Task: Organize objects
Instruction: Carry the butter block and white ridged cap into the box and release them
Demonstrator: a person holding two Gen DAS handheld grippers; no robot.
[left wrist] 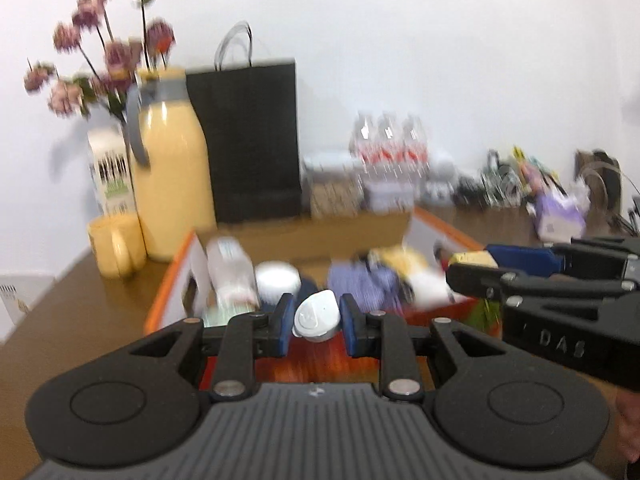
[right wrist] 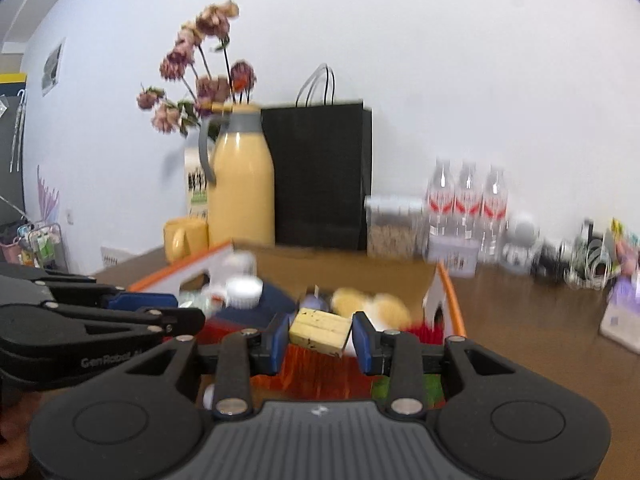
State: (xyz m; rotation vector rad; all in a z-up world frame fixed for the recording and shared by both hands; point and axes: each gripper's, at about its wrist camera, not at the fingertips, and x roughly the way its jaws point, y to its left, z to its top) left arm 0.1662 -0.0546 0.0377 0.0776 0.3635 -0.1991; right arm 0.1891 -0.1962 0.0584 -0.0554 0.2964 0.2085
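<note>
Above the box point(left wrist: 168, 280), the left gripper point(left wrist: 316, 318) is pinching a white cap point(left wrist: 316, 316) and the right gripper point(right wrist: 320, 334) a yellow block point(right wrist: 320, 331); most items are lying inside, unsorted.

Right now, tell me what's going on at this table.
A person is sorting things with two handheld grippers over an open cardboard box full of odds and ends. The left gripper is shut on a small white plastic piece. The right gripper is shut on a pale yellow block. Both items are held above the box.
</note>
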